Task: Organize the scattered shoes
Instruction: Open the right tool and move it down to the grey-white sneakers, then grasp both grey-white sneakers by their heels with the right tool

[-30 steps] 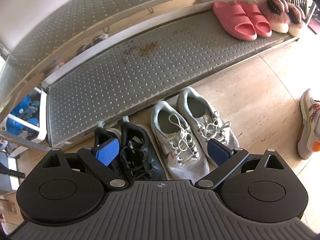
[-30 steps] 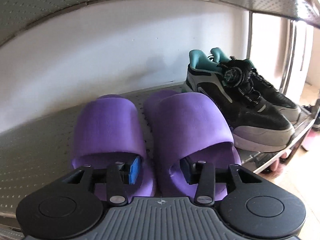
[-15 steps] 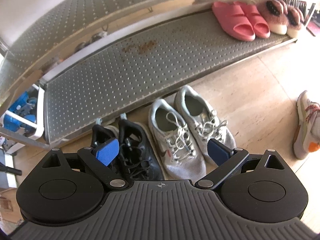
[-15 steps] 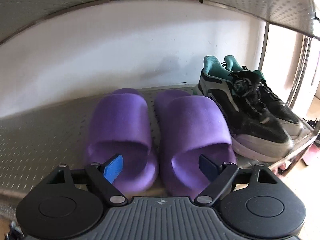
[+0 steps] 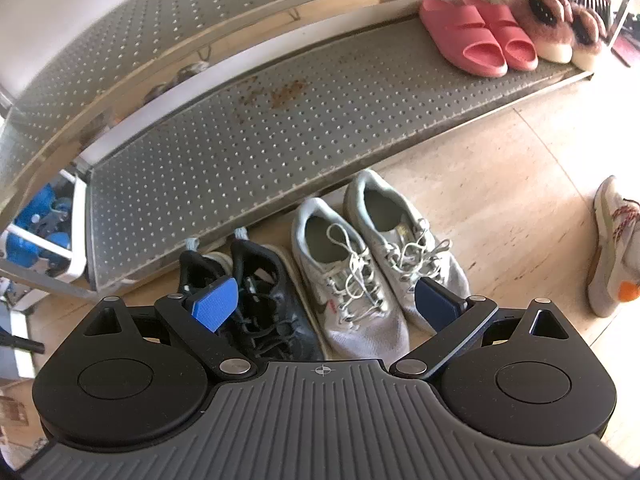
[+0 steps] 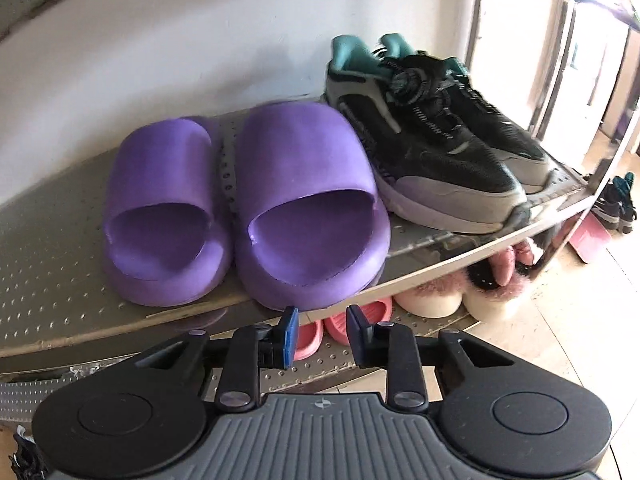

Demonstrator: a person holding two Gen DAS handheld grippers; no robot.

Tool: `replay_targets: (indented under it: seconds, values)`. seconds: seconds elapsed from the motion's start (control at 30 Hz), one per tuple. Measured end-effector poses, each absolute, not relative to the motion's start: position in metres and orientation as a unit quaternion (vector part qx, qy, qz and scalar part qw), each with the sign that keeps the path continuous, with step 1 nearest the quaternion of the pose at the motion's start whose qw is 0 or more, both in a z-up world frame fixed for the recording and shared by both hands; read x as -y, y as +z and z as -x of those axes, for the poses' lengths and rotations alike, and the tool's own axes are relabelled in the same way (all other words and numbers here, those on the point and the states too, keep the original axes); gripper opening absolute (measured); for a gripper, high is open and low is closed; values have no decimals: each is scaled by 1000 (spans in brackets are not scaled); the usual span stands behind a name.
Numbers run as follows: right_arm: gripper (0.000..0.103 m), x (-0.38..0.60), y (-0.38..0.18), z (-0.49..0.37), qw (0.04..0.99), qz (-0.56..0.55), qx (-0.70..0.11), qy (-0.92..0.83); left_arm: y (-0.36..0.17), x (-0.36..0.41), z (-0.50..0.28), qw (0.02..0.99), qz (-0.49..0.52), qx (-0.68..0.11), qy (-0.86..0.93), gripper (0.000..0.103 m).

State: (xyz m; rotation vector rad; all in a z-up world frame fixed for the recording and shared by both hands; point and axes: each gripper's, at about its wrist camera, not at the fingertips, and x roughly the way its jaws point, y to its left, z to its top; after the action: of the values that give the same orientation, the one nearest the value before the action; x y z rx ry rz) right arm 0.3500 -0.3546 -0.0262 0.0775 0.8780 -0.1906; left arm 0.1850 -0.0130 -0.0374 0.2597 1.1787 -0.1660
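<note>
Purple foam slides (image 6: 240, 204) side by side on perforated metal shoe rack (image 6: 52, 280), upper shelf, toes at front edge; black and grey sneakers with teal lining (image 6: 432, 136) just right of them on same shelf. Right gripper (image 6: 322, 334) in front of rack, below shelf edge, fingers drawn near together with a narrow gap, gripping nothing. Left gripper (image 5: 326, 306) spread wide and empty above floor in front of rack. Grey lace-up sneakers (image 5: 368, 264) and black lace-up sneakers (image 5: 256, 292) on beige tile floor (image 5: 520, 200), heels at rack's bottom shelf. Pink slides (image 5: 480, 36) and fluffy pink slippers (image 5: 556, 24) at rack's right end, bottom shelf. White sneaker with orange patch (image 5: 618, 248) alone, well right of rack front.
</note>
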Motion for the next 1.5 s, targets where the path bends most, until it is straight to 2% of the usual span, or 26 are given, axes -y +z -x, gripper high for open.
replay_targets:
  seconds: [0.13, 0.27, 0.37, 0.43, 0.47, 0.6, 0.87, 0.97, 1.07, 1.2, 1.5]
  values:
    - [26, 349, -27, -358, 905, -14, -412, -102, -39, 15, -185, 819, -127, -554, -80, 98]
    - [30, 344, -27, -355, 901, -13, -419, -110, -40, 12, -184, 818, -129, -555, -77, 98]
    - [41, 343, -16, -337, 903, -35, -416, -106, -38, 6, -184, 820, -135, -552, -64, 98]
    - [57, 339, -8, -323, 906, -49, -409, -99, -37, -1, -184, 820, -135, -554, -49, 98]
    - [60, 331, -6, -316, 907, -53, -408, -89, -37, -5, -184, 820, -134, -555, -40, 98]
    - [62, 283, -10, -280, 902, -53, -428, -12, -34, -22, -181, 824, -121, -553, -19, 98]
    - [62, 143, -91, -225, 822, -4, -550, 151, -33, -68, -172, 822, -83, -563, 27, 97]
    - [62, 112, -112, -231, 803, -9, -572, 165, -35, -82, -170, 810, -67, -582, 36, 92]
    - [62, 90, -136, -248, 790, -5, -591, 159, -33, -94, -167, 805, -46, -589, 43, 93]
    - [72, 77, -163, -268, 779, -7, -611, 141, -34, -117, -163, 797, -11, -600, 67, 96]
    - [75, 54, -229, -304, 757, 2, -645, 110, -42, -134, -158, 778, 12, -623, 79, 96]
